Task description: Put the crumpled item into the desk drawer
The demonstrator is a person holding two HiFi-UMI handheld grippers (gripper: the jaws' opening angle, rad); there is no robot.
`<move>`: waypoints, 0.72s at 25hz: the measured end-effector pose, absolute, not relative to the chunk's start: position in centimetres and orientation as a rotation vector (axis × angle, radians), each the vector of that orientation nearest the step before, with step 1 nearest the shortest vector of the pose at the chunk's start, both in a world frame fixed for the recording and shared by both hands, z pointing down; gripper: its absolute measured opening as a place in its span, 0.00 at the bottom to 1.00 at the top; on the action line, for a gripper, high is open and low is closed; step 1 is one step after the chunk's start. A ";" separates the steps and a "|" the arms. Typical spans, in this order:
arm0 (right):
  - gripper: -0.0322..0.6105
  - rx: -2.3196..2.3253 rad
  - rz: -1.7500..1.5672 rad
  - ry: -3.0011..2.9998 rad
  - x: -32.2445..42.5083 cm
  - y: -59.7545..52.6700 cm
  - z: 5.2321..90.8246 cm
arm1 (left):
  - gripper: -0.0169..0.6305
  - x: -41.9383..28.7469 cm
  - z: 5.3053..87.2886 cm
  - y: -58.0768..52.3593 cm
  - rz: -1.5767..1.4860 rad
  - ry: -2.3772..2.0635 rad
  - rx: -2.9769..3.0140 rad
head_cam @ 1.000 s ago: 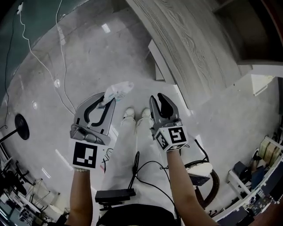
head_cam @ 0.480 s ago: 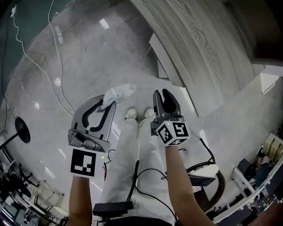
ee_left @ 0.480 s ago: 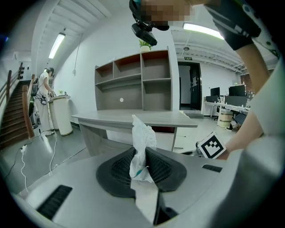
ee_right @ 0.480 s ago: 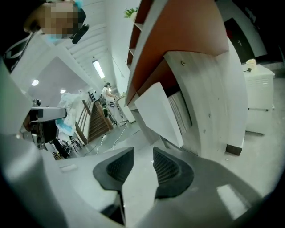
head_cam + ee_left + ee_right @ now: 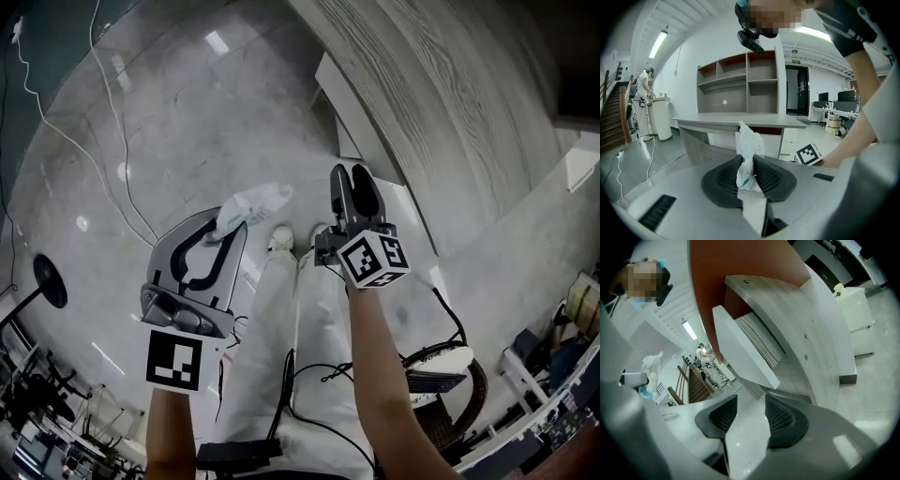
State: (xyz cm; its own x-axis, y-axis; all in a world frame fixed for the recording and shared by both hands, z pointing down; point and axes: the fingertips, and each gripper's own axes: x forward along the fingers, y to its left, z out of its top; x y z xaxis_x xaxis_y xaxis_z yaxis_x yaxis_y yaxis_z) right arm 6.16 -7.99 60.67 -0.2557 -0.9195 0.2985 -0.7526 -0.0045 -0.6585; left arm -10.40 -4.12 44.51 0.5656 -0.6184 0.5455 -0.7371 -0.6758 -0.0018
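The crumpled white item (image 5: 253,200), with a little teal print, sticks up from between the pads of my left gripper (image 5: 229,219), which is shut on it. The left gripper view has the item (image 5: 749,154) pinched in the left gripper (image 5: 751,164), facing the grey desk (image 5: 740,121). My right gripper (image 5: 352,178) is held a little ahead, close to the desk's white drawer front (image 5: 339,89). Its jaws are opening and nothing is between them. In the right gripper view, the right gripper (image 5: 751,403) points at the white drawer panel (image 5: 745,348) under the wood-grain top (image 5: 787,319).
White cables (image 5: 103,112) trail over the grey floor at the left, near a black round stand (image 5: 47,279). A chair (image 5: 441,375) is behind at the right. A shelf unit (image 5: 740,79) rises over the desk. A person (image 5: 644,89) stands at a white bin far left.
Both grippers have moved forward toward the desk, the right one further. The right gripper's jaws have spread a little. The left gripper still holds the crumpled item.
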 end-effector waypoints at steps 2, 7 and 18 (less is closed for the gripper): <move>0.34 -1.765 -1.110 2.008 6.5 -8.5 61.1 | 0.13 -10.4 44.9 -4.1 0.777 -1.120 2.577; 0.36 -1.779 -1.082 2.019 7.6 -9.4 61.3 | 0.13 -10.4 45.2 -4.3 0.796 -1.113 2.587; 0.32 -1.762 -0.944 2.126 8.2 -11.2 59.2 | 0.13 -10.6 45.8 -4.1 0.811 -1.107 2.580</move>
